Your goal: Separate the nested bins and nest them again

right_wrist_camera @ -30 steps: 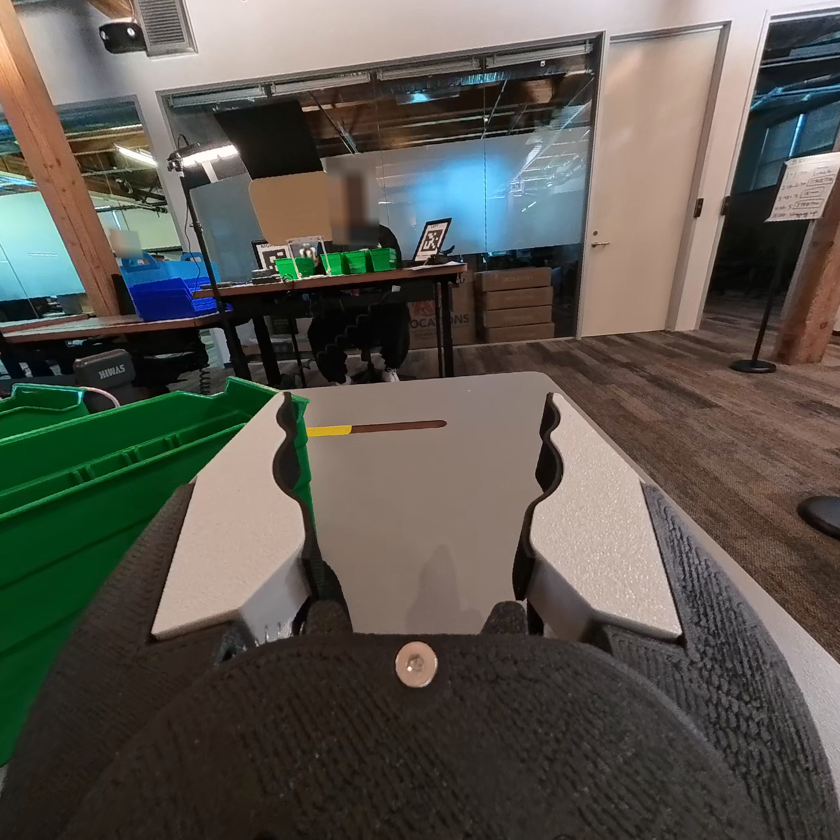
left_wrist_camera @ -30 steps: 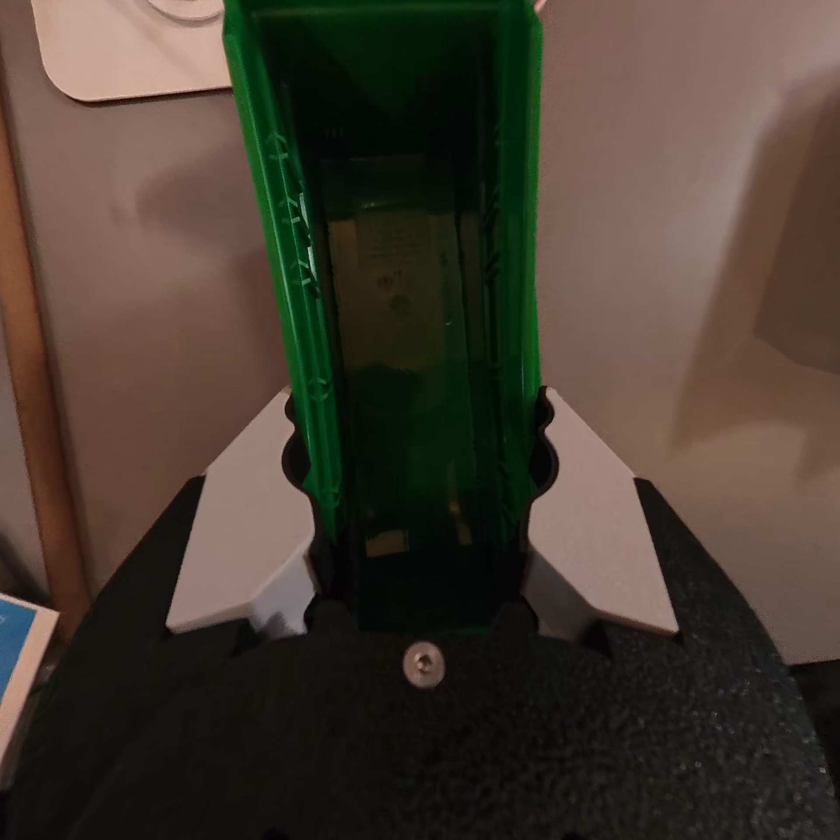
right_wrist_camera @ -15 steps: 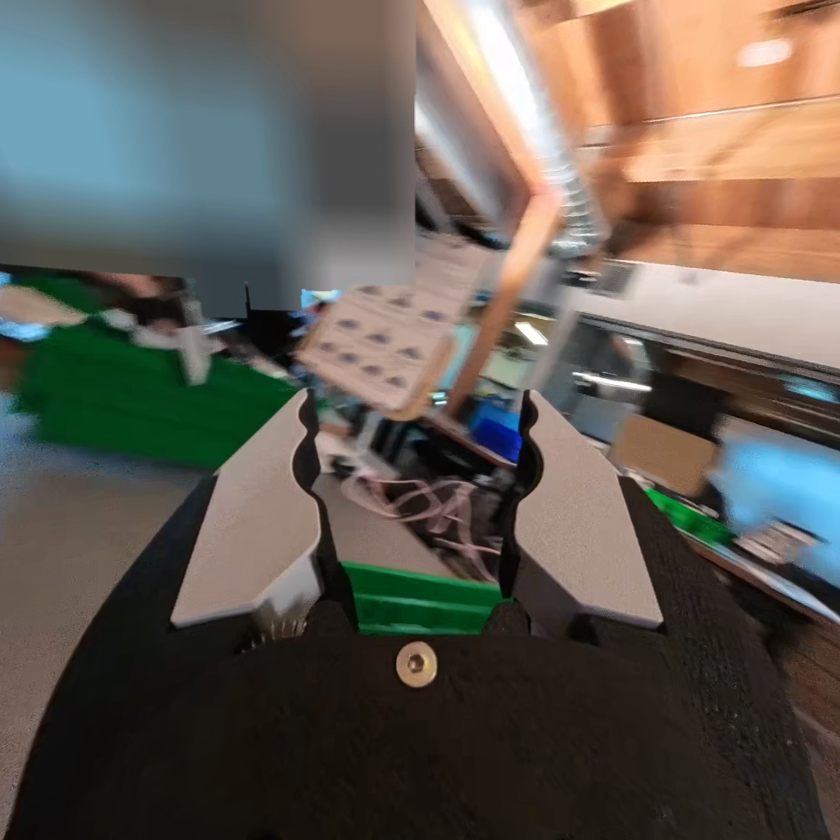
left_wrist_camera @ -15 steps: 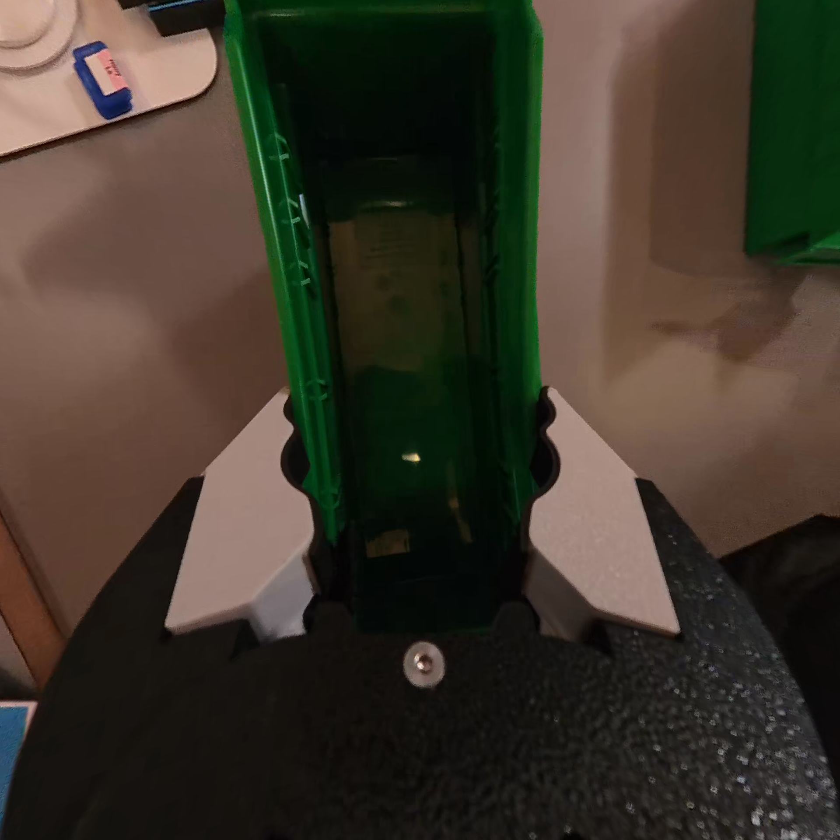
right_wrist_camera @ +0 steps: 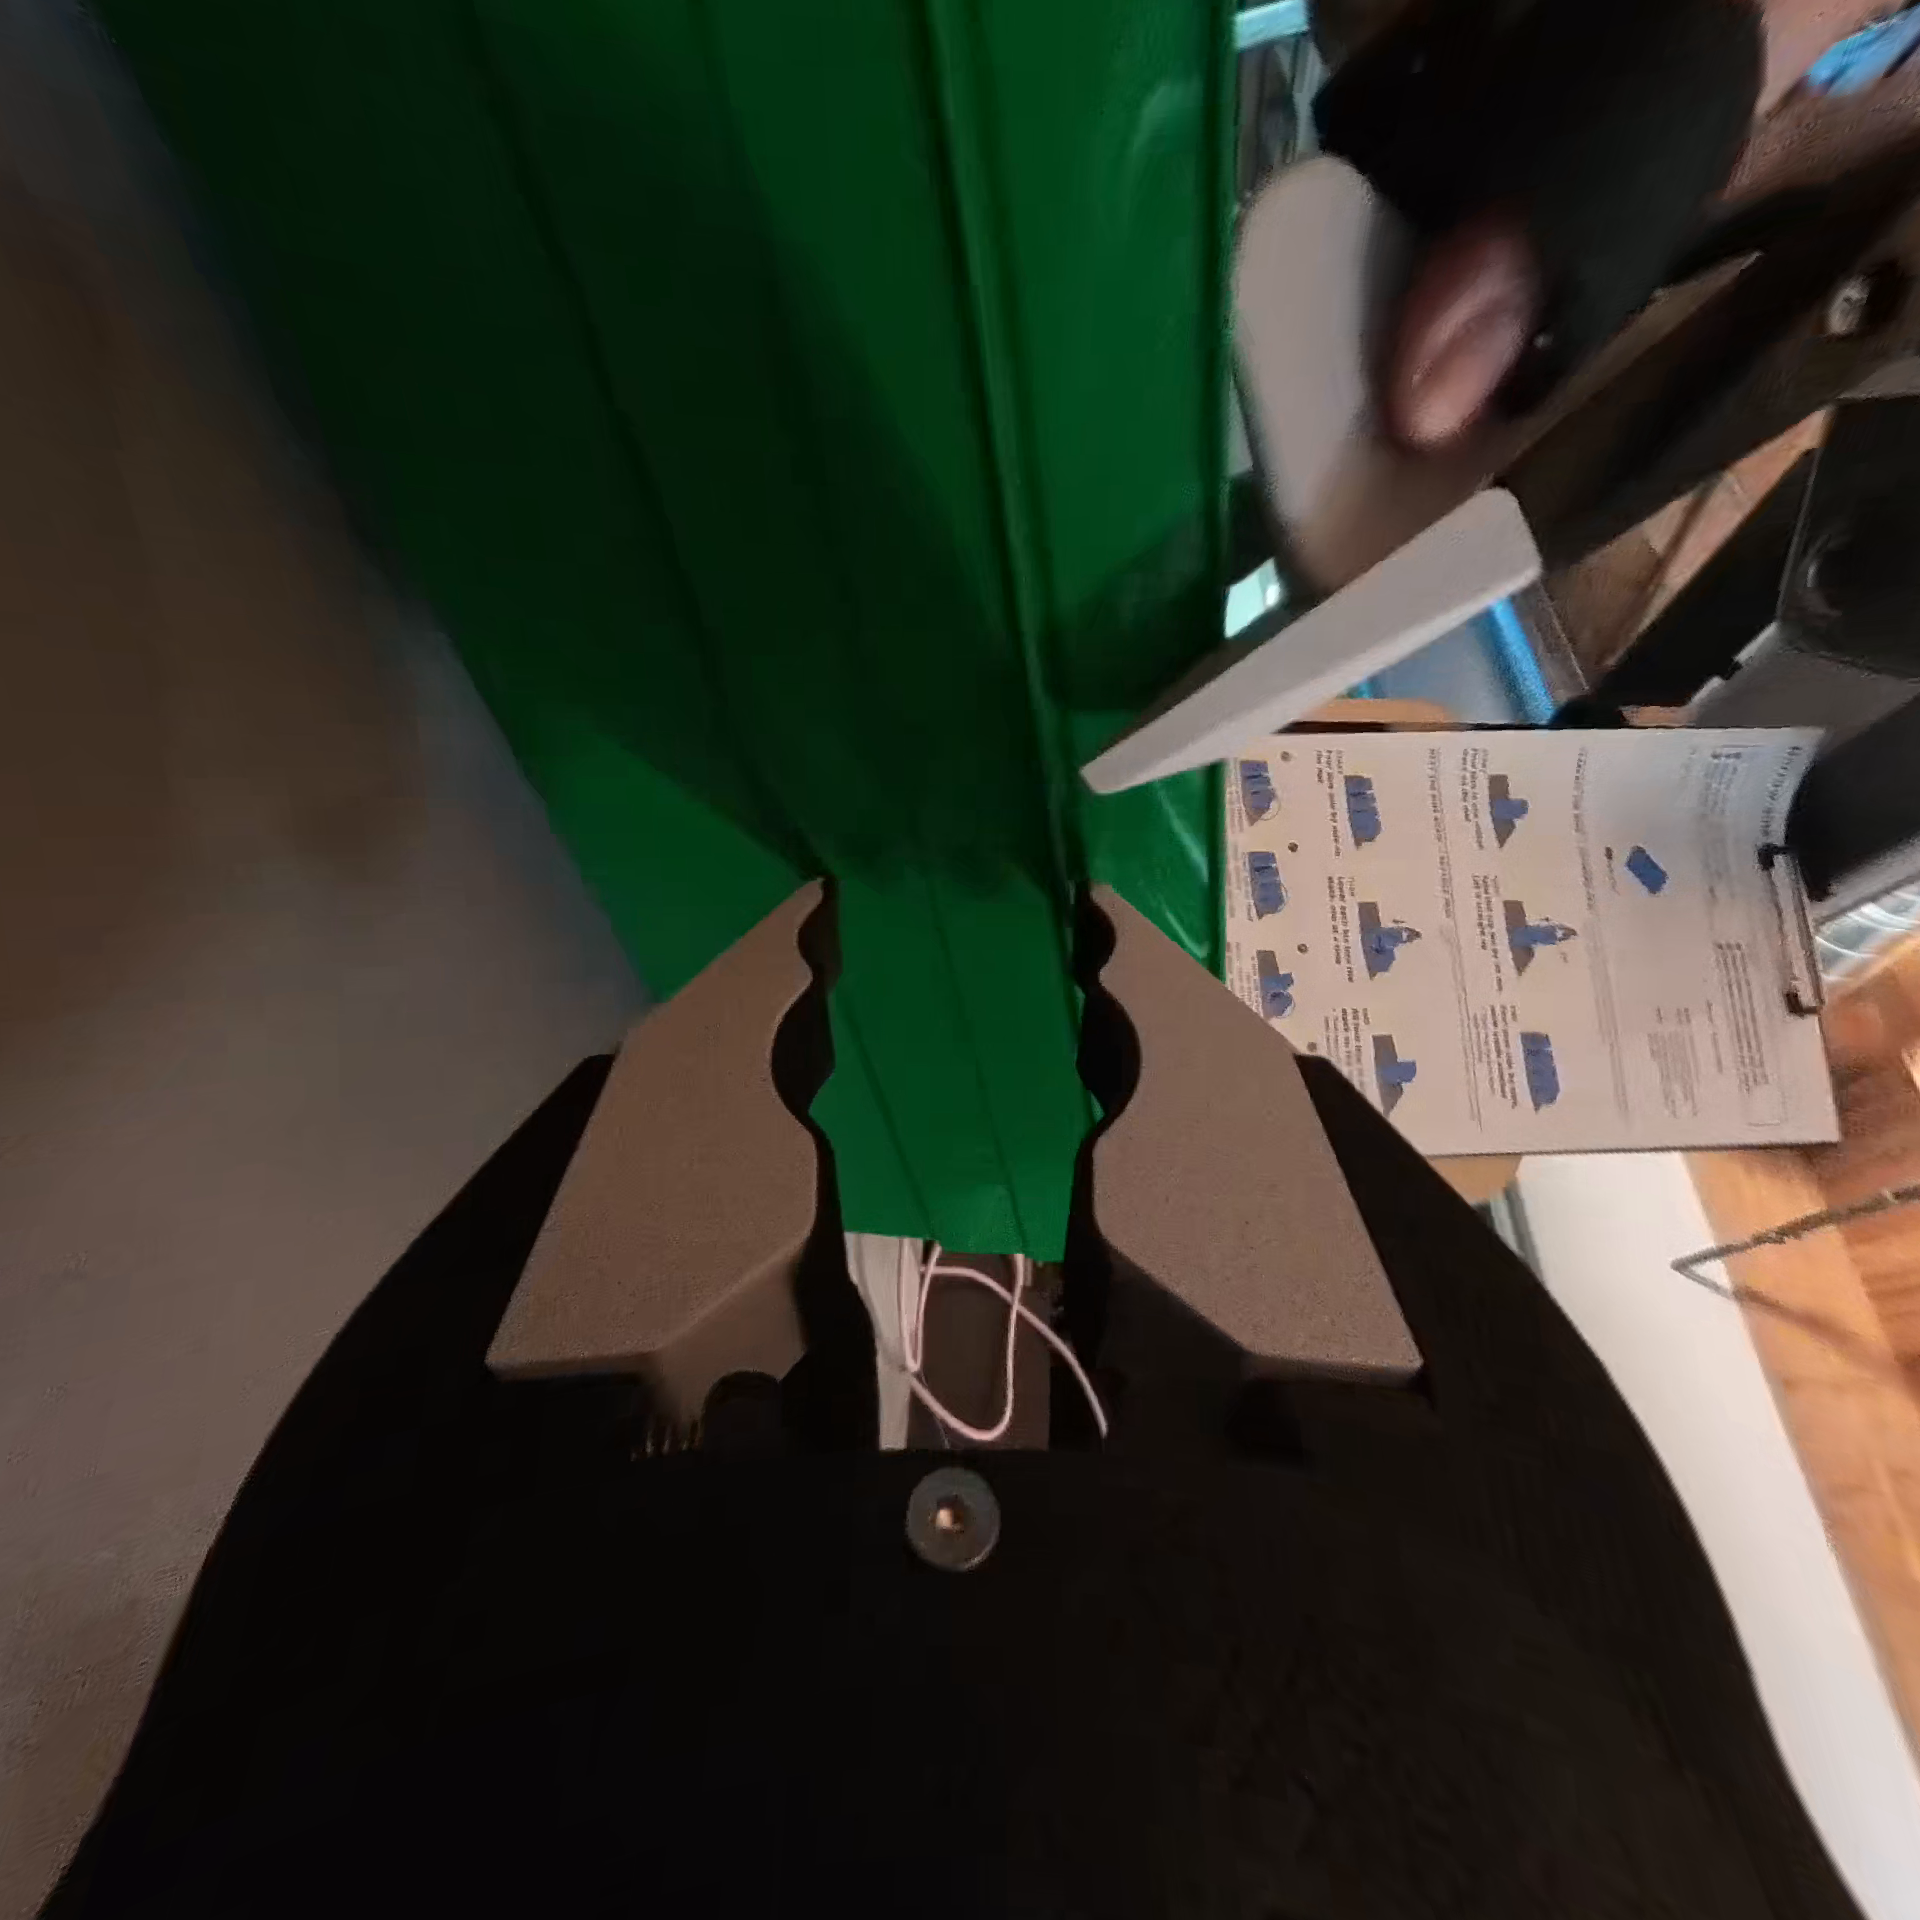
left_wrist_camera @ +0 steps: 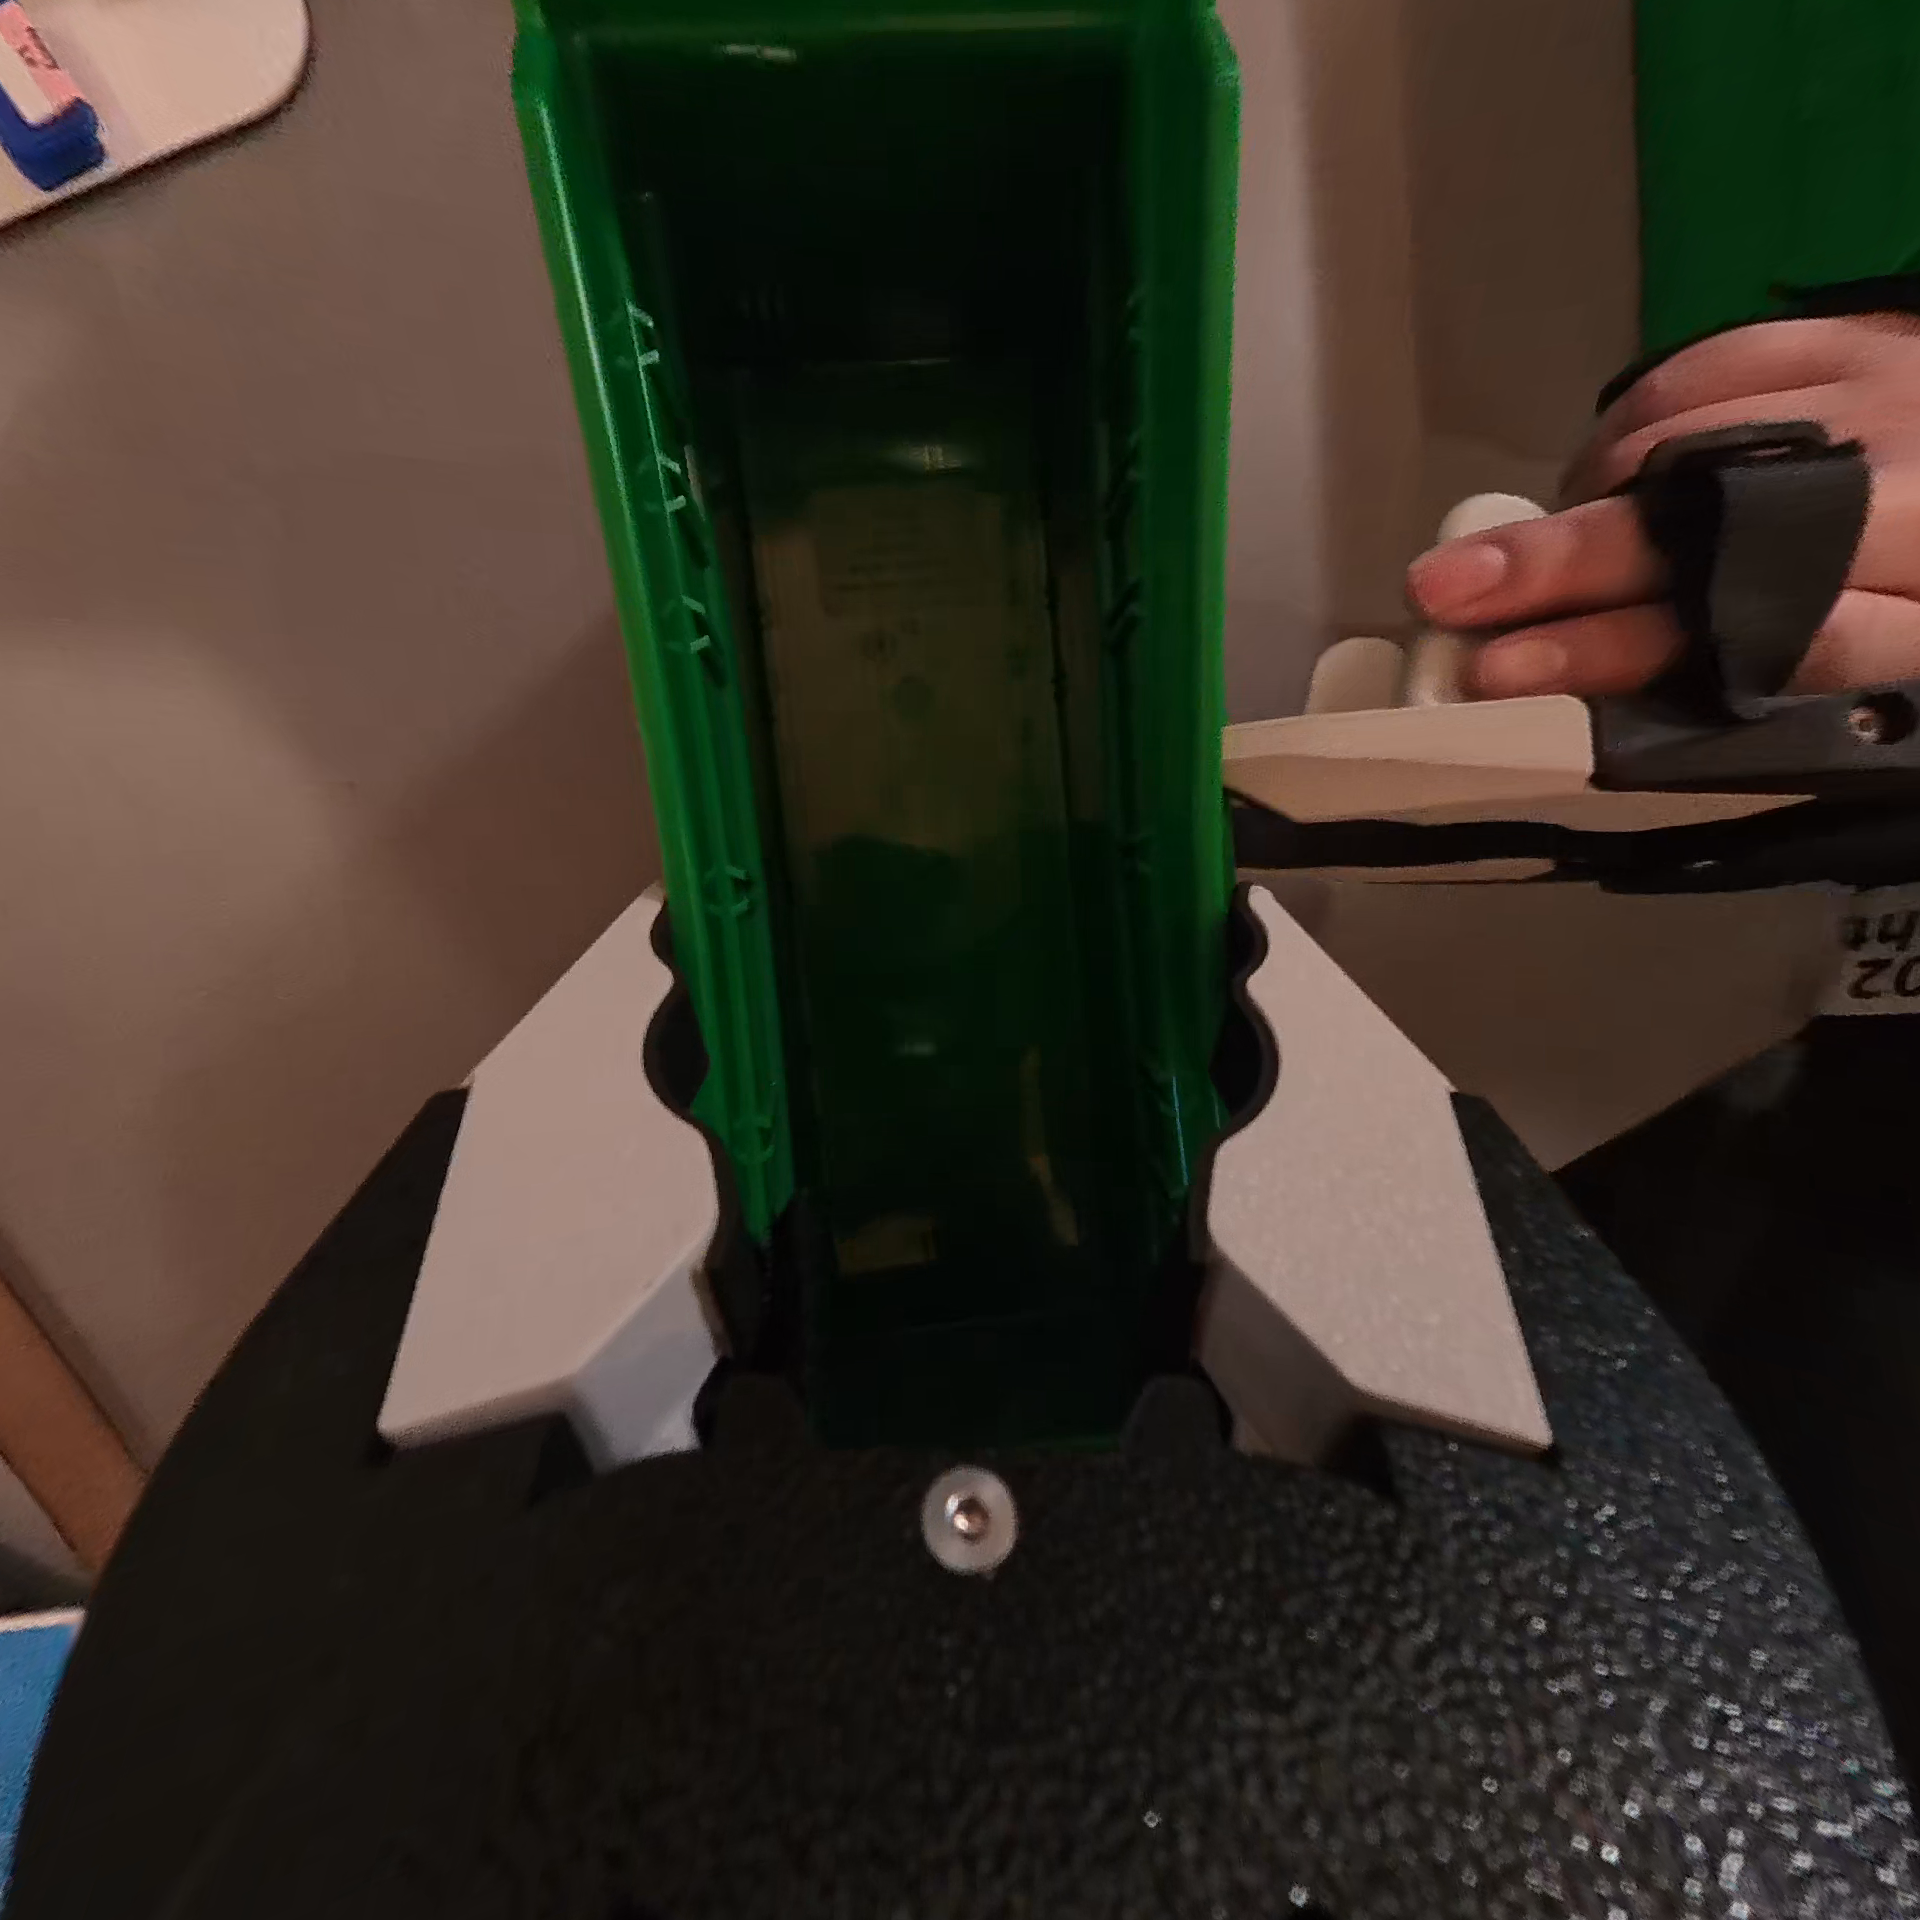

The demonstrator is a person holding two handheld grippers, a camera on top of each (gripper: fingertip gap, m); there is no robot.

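Note:
A narrow green bin (left_wrist_camera: 914,675) is held across its two long walls by my left gripper (left_wrist_camera: 956,904), which is shut on it; I look into its dark inside. I cannot tell if another bin is nested in it. My right gripper (left_wrist_camera: 1242,800) comes in from the right, held by a hand (left_wrist_camera: 1714,540), its fingers closed on the bin's right wall. In the right wrist view the right gripper (right_wrist_camera: 956,894) pinches a strip of the green bin (right_wrist_camera: 727,468). A grey finger (right_wrist_camera: 1330,665) of the left gripper shows at the upper right there.
A second green bin (left_wrist_camera: 1766,156) stands at the upper right on the grey table (left_wrist_camera: 312,623). A white pad with a blue item (left_wrist_camera: 104,135) lies at the top left. A printed sheet on a clipboard (right_wrist_camera: 1538,935) and a wooden surface (right_wrist_camera: 1870,1247) are at the right.
My right gripper swung from facing the room to the held bin and closed on its wall. My left gripper kept its grip while moving over the table, bringing the second bin into view.

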